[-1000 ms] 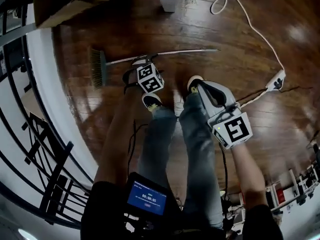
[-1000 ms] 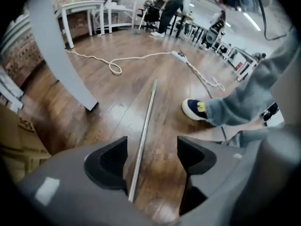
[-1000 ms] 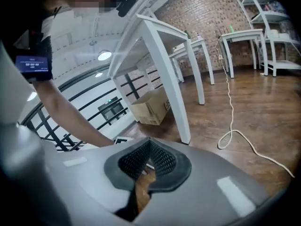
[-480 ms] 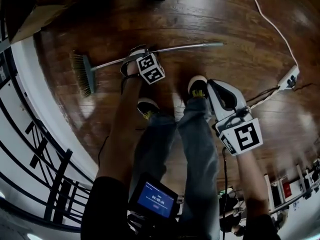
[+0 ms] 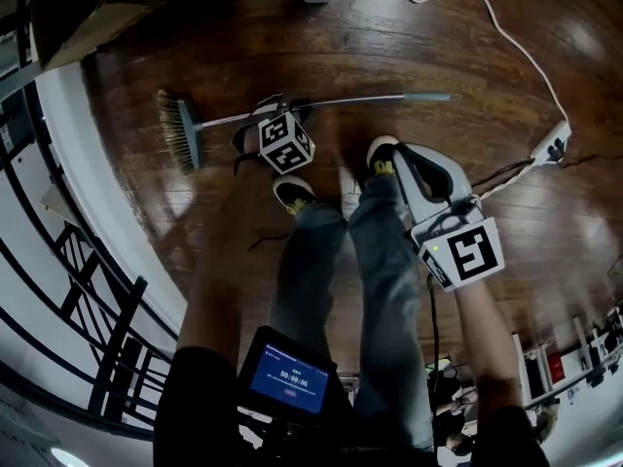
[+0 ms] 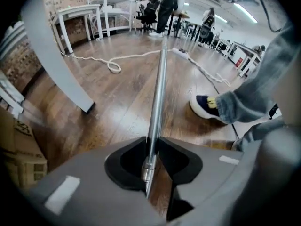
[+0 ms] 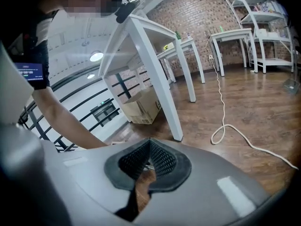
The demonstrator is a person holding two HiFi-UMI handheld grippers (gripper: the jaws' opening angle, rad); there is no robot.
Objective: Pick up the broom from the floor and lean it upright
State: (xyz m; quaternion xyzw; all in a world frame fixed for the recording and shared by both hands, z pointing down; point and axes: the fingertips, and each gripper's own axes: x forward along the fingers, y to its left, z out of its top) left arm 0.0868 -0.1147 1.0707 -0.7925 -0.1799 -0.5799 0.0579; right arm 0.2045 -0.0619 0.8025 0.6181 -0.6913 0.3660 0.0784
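Observation:
The broom lies flat on the wooden floor, its bristle head (image 5: 180, 131) at the left and its metal handle (image 5: 360, 98) running right. My left gripper (image 5: 265, 117) points steeply down over the handle, a little right of the head. In the left gripper view the handle (image 6: 157, 93) passes between the jaws, which are closing and touch it on both sides at my left gripper (image 6: 149, 147). My right gripper (image 5: 401, 154) hovers beside the person's shoe, away from the broom. It is shut and empty in the right gripper view (image 7: 149, 142).
A white cable (image 5: 487, 47) runs to a power strip (image 5: 550, 149) at the right. A cardboard box (image 5: 88, 17) and a black railing (image 5: 58, 261) line the left side. A white table leg (image 7: 155, 79) stands ahead of the right gripper. The person's shoes (image 5: 292, 193) stand just below the broom handle.
My left gripper has dropped onto the broom handle and its jaws have closed in around it. The right gripper has sunk a little.

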